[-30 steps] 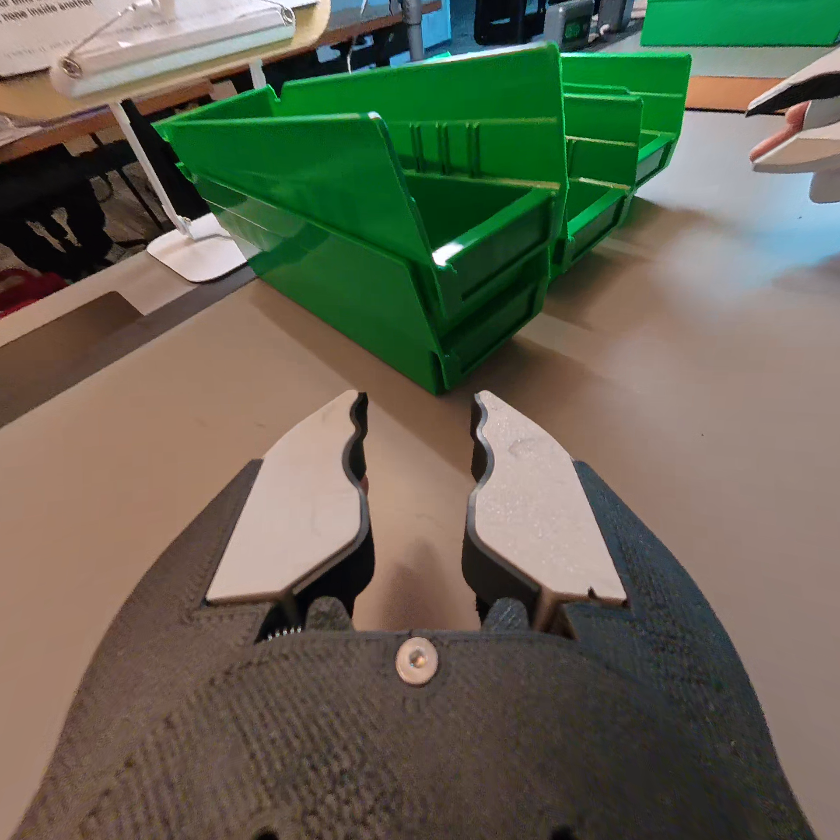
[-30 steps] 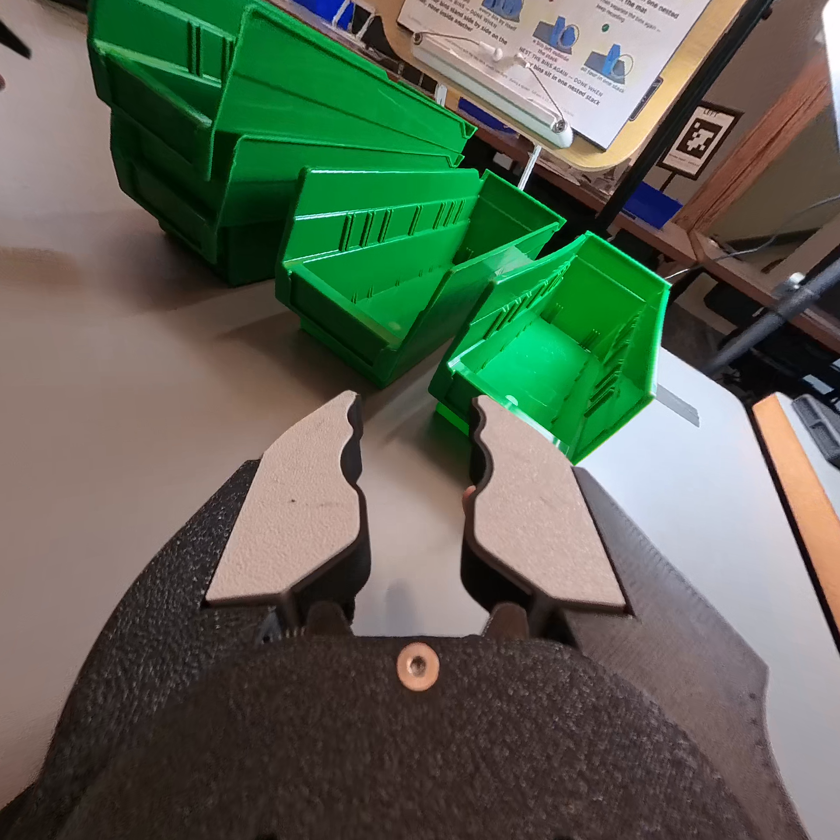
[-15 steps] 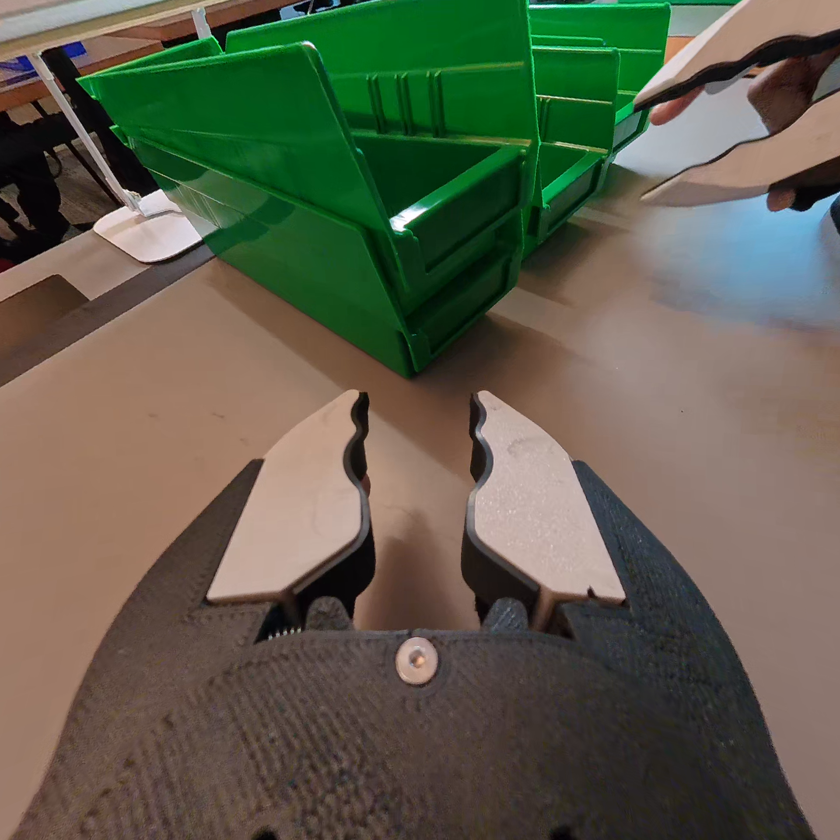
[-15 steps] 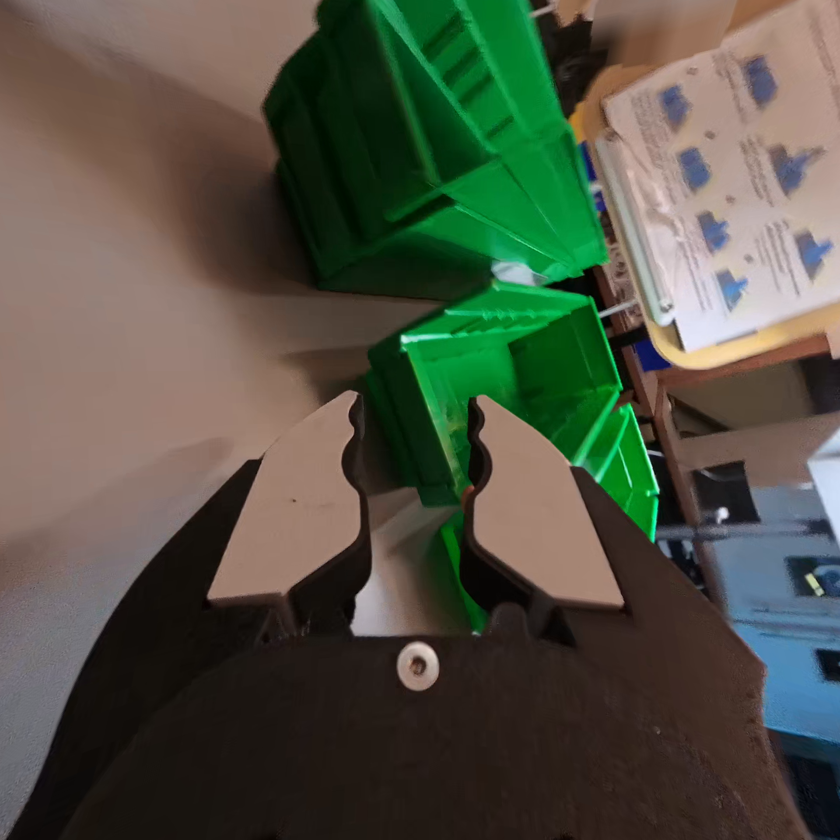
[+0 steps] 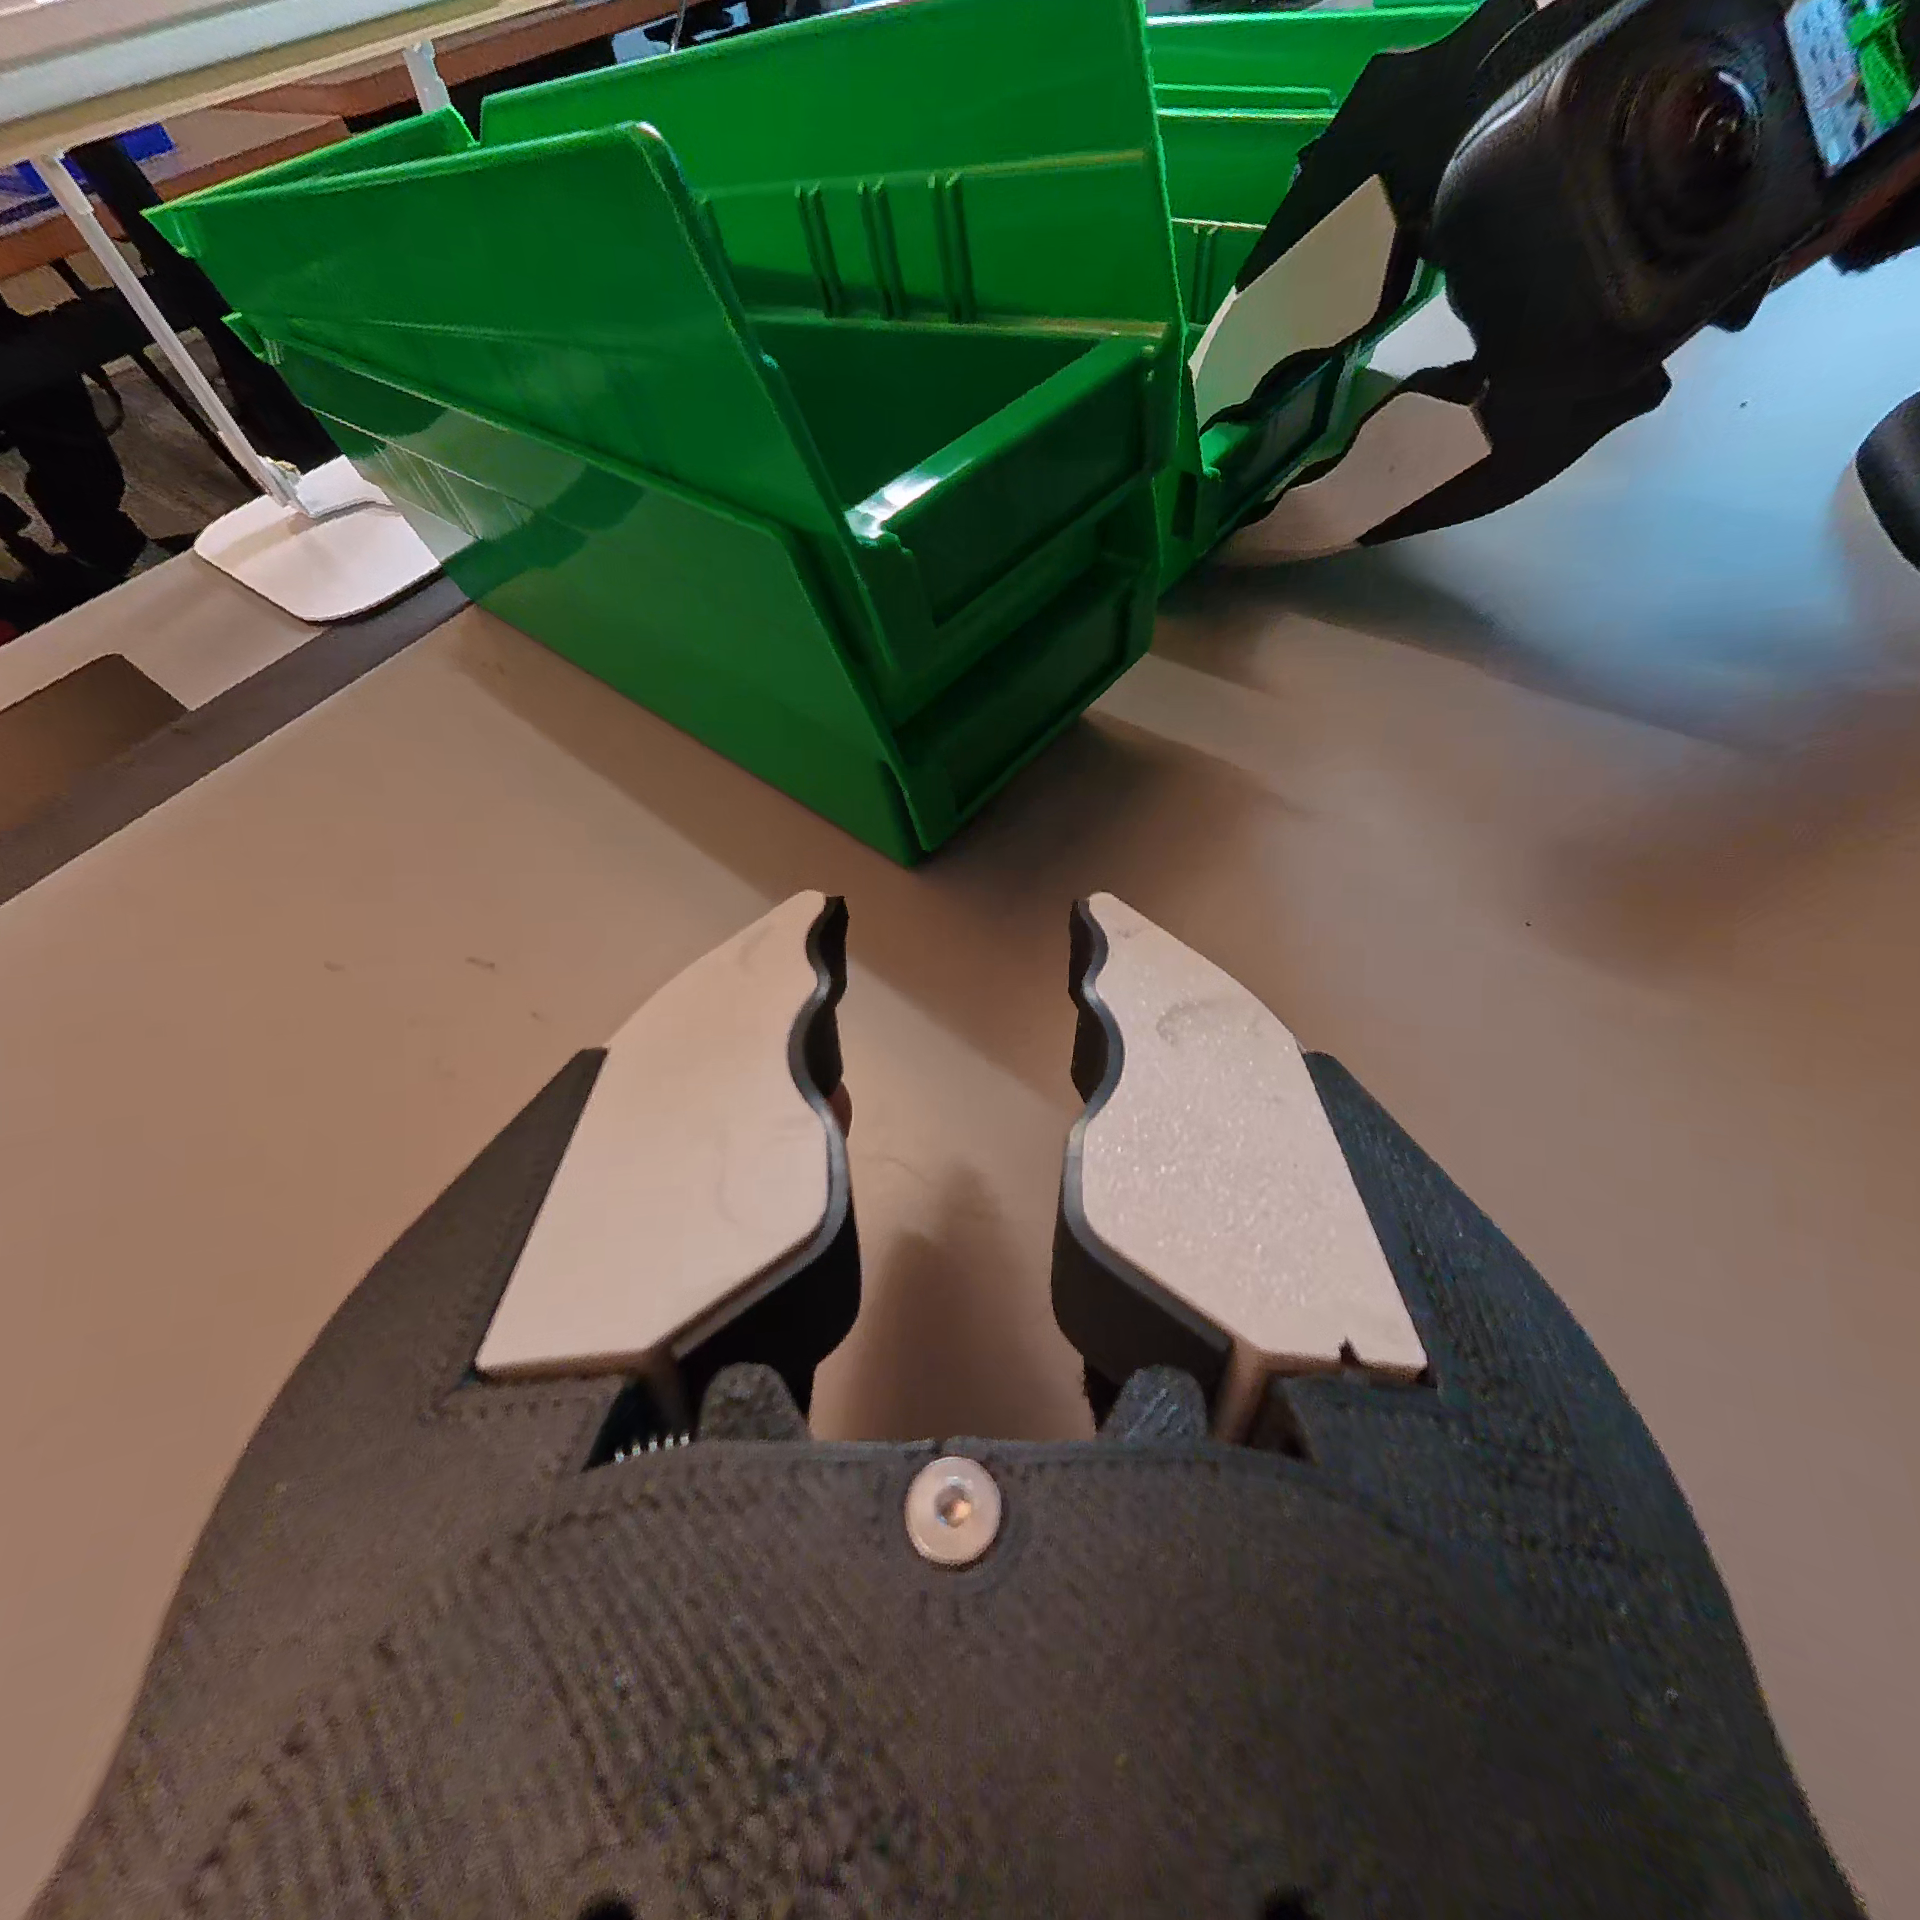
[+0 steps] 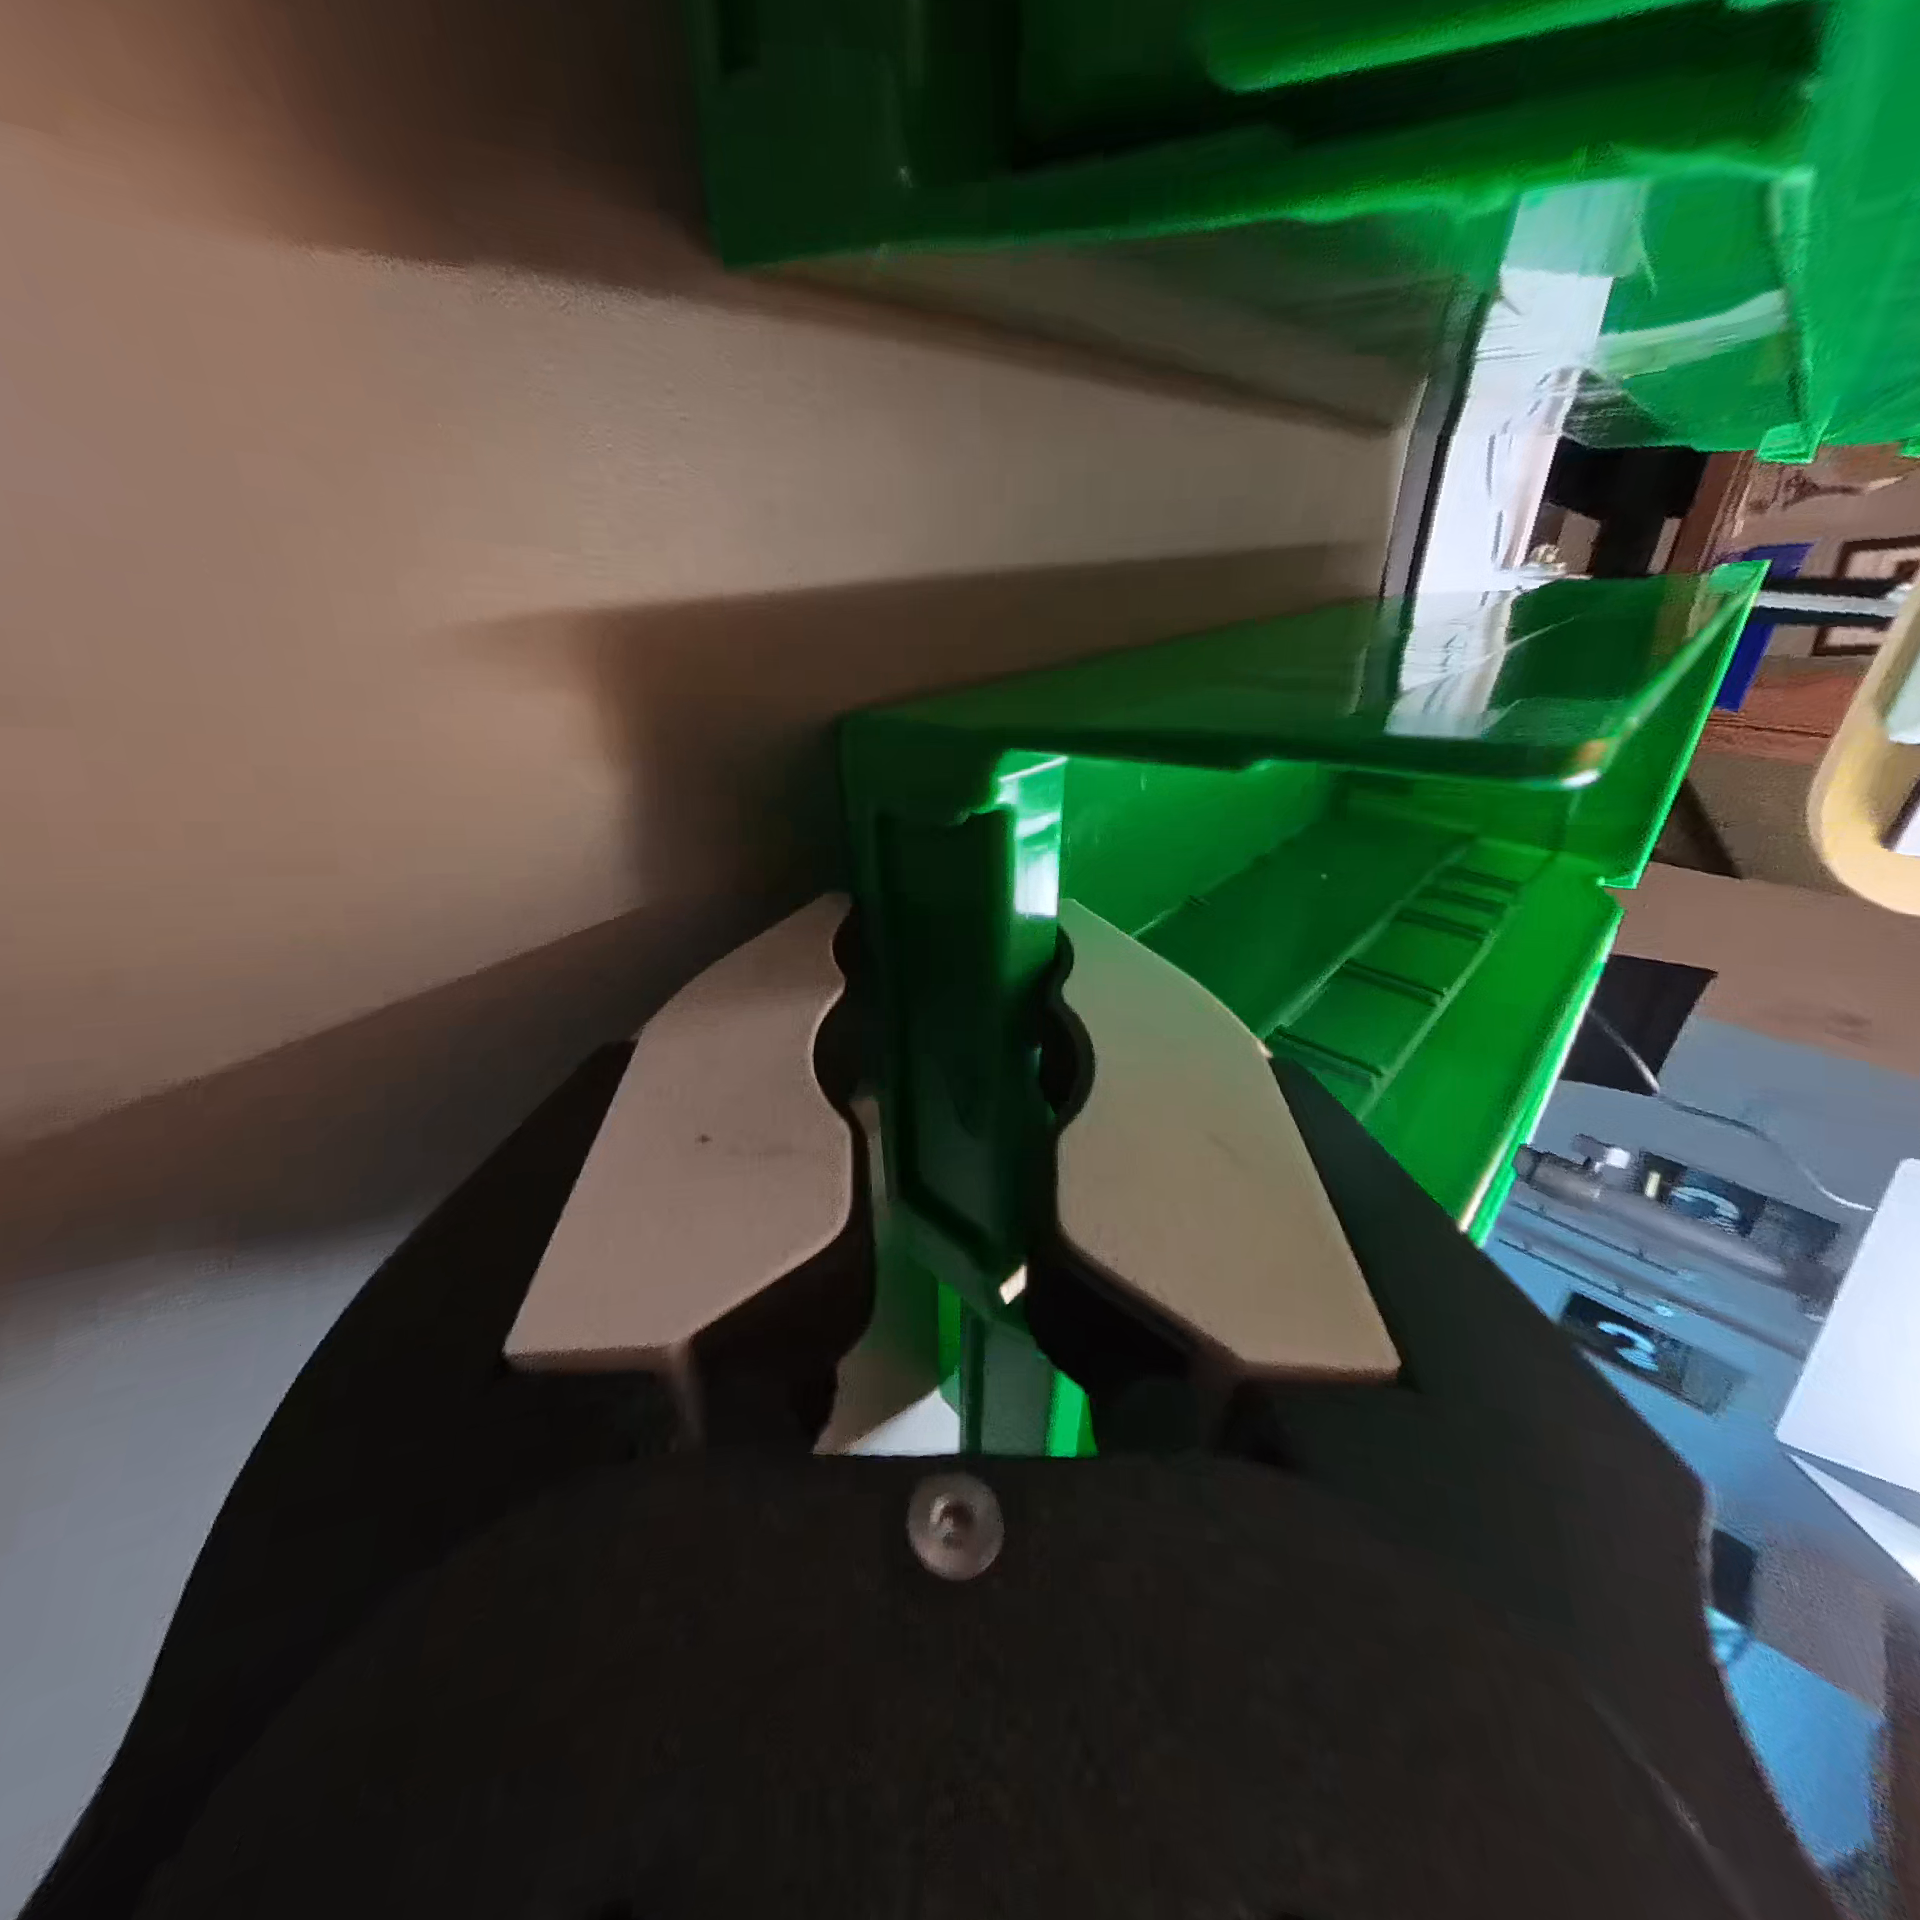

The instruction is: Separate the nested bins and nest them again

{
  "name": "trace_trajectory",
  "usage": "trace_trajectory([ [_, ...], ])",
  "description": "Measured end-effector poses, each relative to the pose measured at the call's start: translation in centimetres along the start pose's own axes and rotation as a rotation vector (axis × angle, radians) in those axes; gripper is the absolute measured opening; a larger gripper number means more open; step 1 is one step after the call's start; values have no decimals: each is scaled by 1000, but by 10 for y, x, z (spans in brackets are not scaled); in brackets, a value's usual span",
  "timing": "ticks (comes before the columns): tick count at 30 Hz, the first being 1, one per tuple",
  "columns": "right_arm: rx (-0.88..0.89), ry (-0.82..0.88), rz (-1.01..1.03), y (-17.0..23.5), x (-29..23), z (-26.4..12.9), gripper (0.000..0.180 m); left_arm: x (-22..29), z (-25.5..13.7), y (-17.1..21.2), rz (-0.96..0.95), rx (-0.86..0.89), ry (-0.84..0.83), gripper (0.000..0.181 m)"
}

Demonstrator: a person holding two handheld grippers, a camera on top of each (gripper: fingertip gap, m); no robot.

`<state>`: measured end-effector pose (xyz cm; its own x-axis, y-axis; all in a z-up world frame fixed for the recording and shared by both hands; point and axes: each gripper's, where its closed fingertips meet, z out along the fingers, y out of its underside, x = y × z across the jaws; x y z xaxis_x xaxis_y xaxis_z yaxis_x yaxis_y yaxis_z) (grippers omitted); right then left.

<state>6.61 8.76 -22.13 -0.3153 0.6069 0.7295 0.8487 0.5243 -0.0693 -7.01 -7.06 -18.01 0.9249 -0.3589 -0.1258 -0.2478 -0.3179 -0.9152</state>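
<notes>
The left gripper (image 5: pixel 951 920) is built from coarse black printed plastic; two pale grey fingers (image 5: pixel 1195 1132) with wavy black inner edges are fitted; a silver screw (image 5: pixel 953 1523) is set centrally; the right gripper (image 6: pixel 951 935) is formed alike, a darker screw (image 6: pixel 954 1527) being seen; a black round-lensed camera (image 5: pixel 1621 187) is carried on it.

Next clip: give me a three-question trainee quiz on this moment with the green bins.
1. True or false: the left gripper holds a bin.
2. What sits between the right gripper's jaws?
A. the front wall of a small bin
B. a white stand
C. nothing
3. Fill in: the nested stack rests on the ____, ahead of the left gripper.

Key: 1 false, its jaws are apart over bare table. 2 A; whether they already clamp it is unclear. 3 table.
</notes>
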Motion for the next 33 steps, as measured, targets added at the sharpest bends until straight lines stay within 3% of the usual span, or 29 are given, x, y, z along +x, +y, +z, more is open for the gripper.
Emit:
trace_trajectory([
  [11,69,25,18,-6,9,-50,28,-11,-6,-8,-23,50,-57,42],
  [23,133,86,40,-80,109,-147,28,-15,-15,-21,-21,94,-99,43],
  [33,67,3,19,-139,111,-116,28,-26,-38,-47,-26,193,-162,43],
])
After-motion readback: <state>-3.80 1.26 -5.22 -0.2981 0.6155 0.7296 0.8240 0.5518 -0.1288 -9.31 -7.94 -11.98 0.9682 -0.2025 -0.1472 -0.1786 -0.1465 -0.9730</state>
